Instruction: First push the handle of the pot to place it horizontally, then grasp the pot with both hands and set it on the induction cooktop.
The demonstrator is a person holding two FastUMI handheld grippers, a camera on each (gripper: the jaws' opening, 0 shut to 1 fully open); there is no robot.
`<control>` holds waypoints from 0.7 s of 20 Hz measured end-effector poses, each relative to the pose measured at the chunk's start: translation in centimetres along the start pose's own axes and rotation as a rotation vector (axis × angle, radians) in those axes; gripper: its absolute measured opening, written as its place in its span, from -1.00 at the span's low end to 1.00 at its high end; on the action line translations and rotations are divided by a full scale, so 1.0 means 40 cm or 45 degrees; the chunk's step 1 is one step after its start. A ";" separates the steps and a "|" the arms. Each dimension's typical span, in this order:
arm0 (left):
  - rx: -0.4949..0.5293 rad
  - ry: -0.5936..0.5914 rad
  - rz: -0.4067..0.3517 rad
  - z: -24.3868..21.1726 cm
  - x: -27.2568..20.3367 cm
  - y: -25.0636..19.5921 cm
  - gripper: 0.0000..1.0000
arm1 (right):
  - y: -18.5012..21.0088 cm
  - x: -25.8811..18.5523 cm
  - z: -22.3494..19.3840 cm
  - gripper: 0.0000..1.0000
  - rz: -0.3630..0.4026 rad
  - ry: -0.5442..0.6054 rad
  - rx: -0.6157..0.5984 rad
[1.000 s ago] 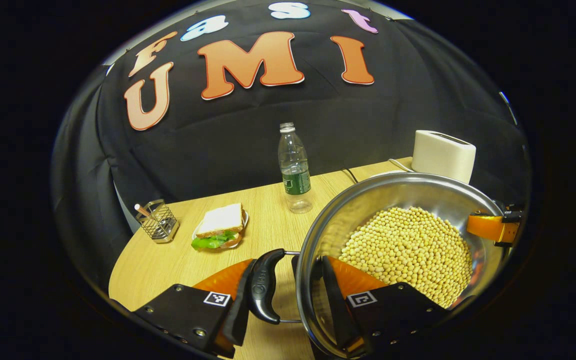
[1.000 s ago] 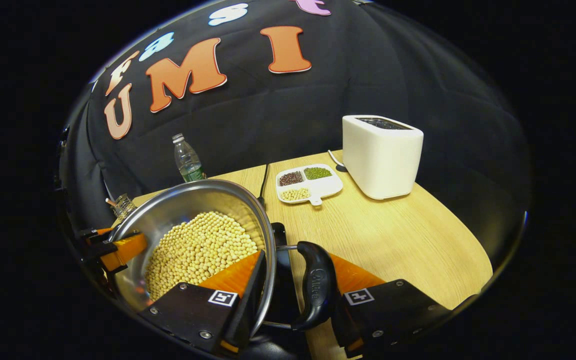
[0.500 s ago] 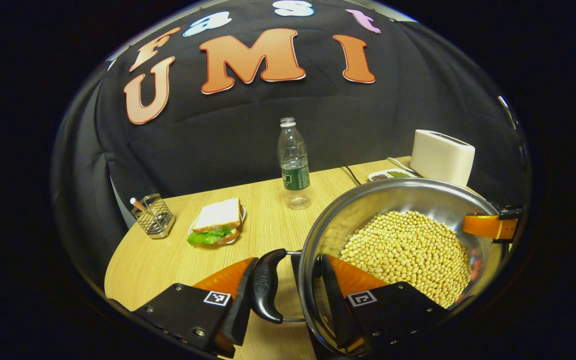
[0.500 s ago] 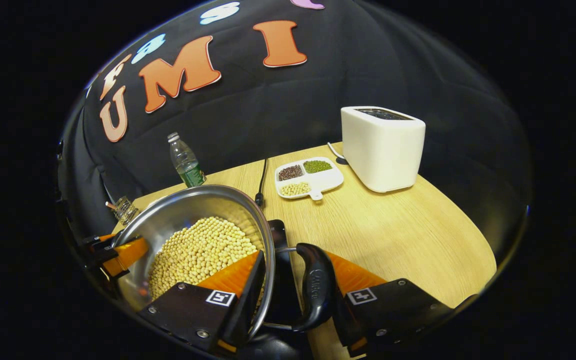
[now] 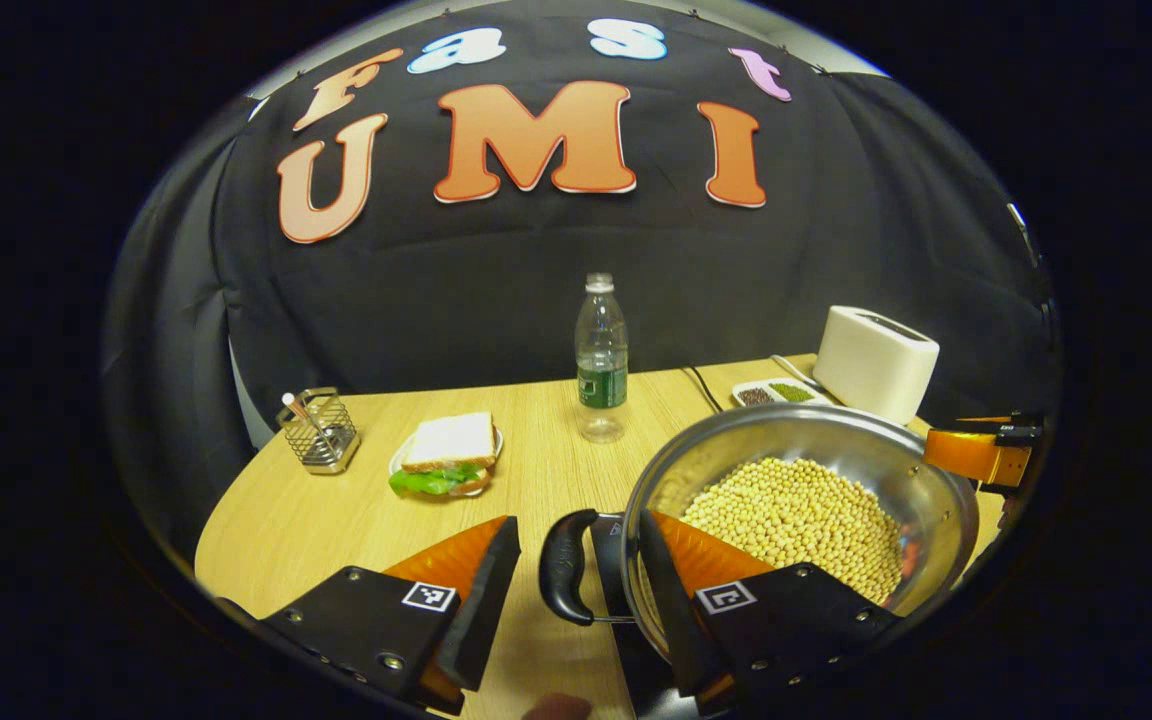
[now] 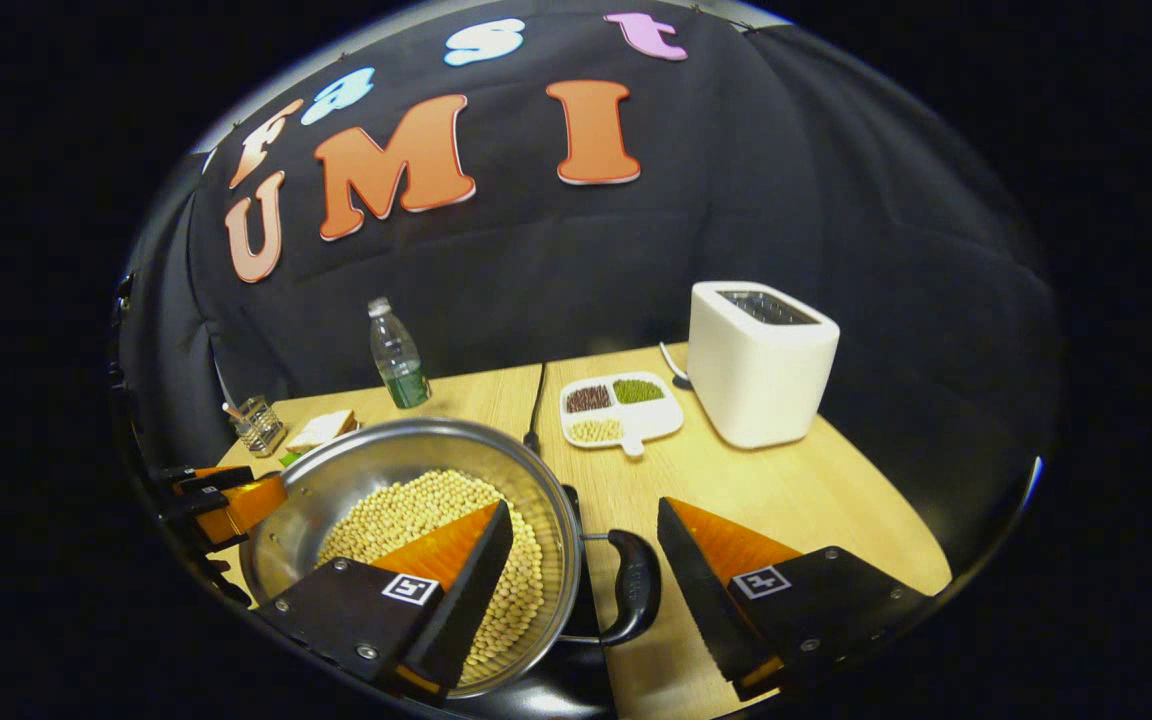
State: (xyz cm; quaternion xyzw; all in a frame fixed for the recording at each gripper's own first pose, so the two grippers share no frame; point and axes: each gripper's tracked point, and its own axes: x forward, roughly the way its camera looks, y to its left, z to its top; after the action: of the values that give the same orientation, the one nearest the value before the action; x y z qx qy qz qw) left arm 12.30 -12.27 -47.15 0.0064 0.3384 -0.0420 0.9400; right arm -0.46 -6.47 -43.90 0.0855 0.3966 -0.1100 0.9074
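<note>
Now both grippers, left (image 5: 570, 575) and right (image 6: 584, 570), gape wide astride the pot (image 6: 416, 540) handles, seemingly letting go on the cooktop (image 6: 546, 695); next, back away.

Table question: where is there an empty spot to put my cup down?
Bare wood lies on the table in front of the toaster, right of the pot. Another free patch sits before the sandwich and wire holder. It is crowded around the pot, bean tray and bottle.
</note>
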 end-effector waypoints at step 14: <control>-0.019 -0.591 0.164 0.476 -0.526 0.222 0.72 | 0.107 -0.405 0.413 0.88 0.167 -0.564 -0.185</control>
State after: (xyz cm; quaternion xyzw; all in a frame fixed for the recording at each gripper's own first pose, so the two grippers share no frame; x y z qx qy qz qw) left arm 8.99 -2.62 -19.22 0.0112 0.1127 0.0203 0.9934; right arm 1.54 -4.21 -20.56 0.0192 0.1883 -0.0380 0.9812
